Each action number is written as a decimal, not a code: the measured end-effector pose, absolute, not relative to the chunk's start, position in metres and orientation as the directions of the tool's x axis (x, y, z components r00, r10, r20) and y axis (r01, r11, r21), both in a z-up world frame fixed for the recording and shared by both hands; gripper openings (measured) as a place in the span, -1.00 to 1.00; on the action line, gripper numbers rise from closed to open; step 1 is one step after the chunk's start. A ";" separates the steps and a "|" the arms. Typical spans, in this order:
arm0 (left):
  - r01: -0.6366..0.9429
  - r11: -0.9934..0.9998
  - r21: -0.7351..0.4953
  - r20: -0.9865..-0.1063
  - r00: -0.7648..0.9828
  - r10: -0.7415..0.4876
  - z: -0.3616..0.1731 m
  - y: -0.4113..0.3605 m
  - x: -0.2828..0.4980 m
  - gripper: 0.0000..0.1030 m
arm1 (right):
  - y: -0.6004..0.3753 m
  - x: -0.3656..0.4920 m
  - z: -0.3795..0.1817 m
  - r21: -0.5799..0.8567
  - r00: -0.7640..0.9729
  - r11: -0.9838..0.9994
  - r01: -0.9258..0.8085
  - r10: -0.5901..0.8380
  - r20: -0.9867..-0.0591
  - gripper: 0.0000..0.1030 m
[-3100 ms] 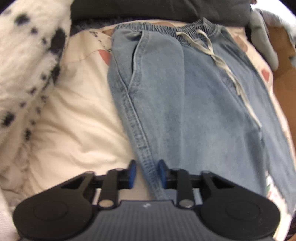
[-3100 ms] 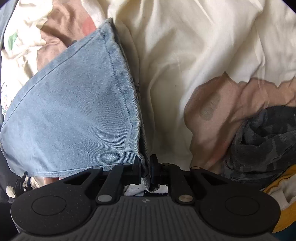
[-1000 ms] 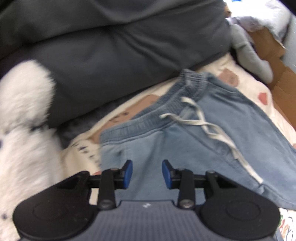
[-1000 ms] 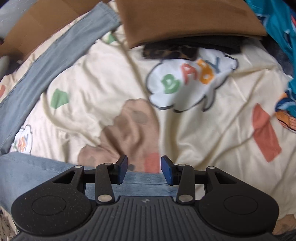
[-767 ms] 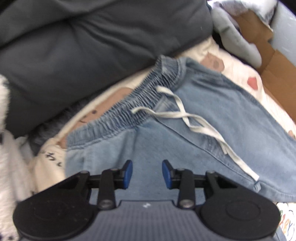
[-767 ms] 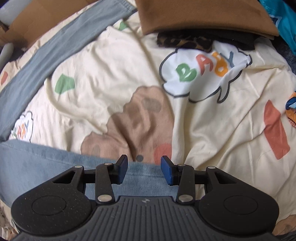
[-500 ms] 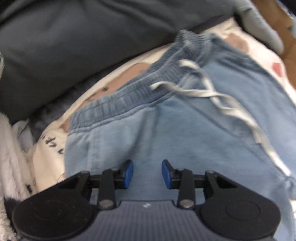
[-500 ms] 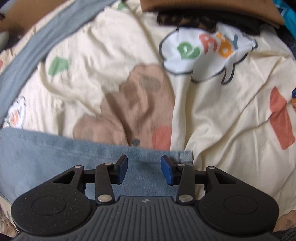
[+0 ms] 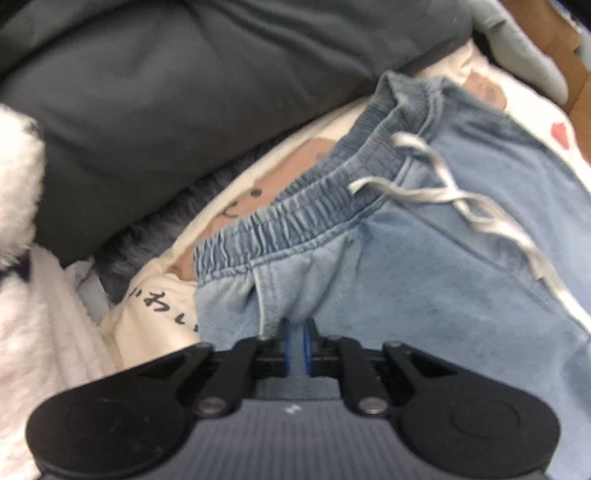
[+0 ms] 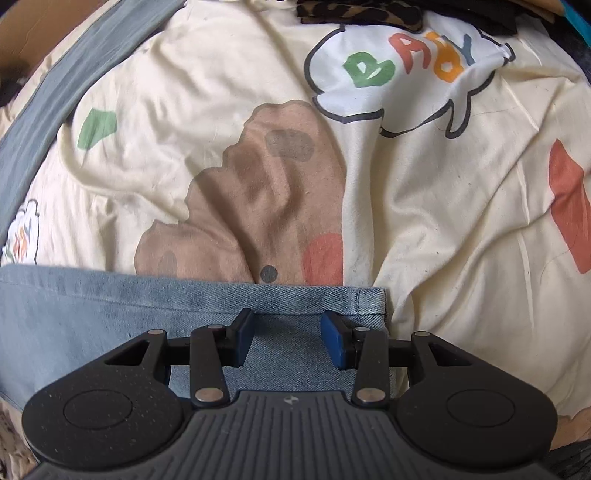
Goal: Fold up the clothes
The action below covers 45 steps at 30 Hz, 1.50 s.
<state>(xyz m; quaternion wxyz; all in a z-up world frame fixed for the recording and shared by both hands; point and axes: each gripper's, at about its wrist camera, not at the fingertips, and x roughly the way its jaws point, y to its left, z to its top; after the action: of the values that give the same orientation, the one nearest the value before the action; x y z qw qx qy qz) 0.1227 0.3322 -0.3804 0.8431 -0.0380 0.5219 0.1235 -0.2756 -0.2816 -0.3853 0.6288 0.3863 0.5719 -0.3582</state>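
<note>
Jeans (image 9: 424,295) pinched below the waistband in our left gripper (image 9: 294,347), just closing; our right gripper (image 10: 287,338) hangs open over the hem (image 10: 295,295), which we should clamp squarely before lifting.

Jeans (image 9: 424,295): light blue denim cloth, matt, faded, with a visible twill weave; waistband (image 9: 295,214) gathered and ribbed. Drawstring (image 9: 443,195): flat woven cotton tape, off-white, matt. Bed sheet (image 10: 424,229): cream printed cotton, smooth, creased, slight sheen. Pillow (image 9: 166,92): dark grey cloth, smooth and matt. Fleece (image 9: 22,314): white, fluffy pile. Cardboard (image 9: 546,33): brown, matt paperboard. Left gripper (image 9: 295,349) and right gripper (image 10: 287,338): black matt plastic, finely speckled and ribbed, with bare metal pins; blue pads (image 10: 334,343) look rubbery and matt.
</note>
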 end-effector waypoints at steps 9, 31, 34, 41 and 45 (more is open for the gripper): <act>-0.247 0.969 0.016 -0.881 0.455 0.131 -0.347 0.319 0.108 -0.41 | -0.281 -0.271 -0.383 0.059 0.088 0.477 0.877 -0.040 -0.995 -0.09; -0.260 0.963 0.071 -0.901 0.397 0.174 -0.409 0.357 0.141 -0.94 | -0.284 -0.261 -0.391 0.042 0.047 0.522 0.852 0.004 -0.999 -0.10; -0.231 0.966 0.120 -0.889 0.407 0.207 -0.410 0.355 0.145 -0.94 | -0.285 -0.258 -0.392 0.032 0.032 0.538 0.843 0.011 -0.999 -0.11; -0.245 0.957 0.157 -0.902 0.358 0.240 -0.414 0.356 0.164 -0.94 | -0.286 -0.244 -0.400 0.021 0.022 0.544 0.839 0.004 -1.000 -0.10; -0.230 0.962 0.144 -0.919 0.329 0.217 -0.400 0.351 0.167 -0.86 | -0.285 -0.240 -0.403 0.017 0.021 0.545 0.838 -0.001 -1.000 -0.09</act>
<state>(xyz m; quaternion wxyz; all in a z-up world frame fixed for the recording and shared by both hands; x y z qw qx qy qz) 0.1667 0.3507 -0.3996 0.8150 -0.0060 0.5630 0.1369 -0.2403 -0.2853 -0.4027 0.6283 0.3405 0.6147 -0.3339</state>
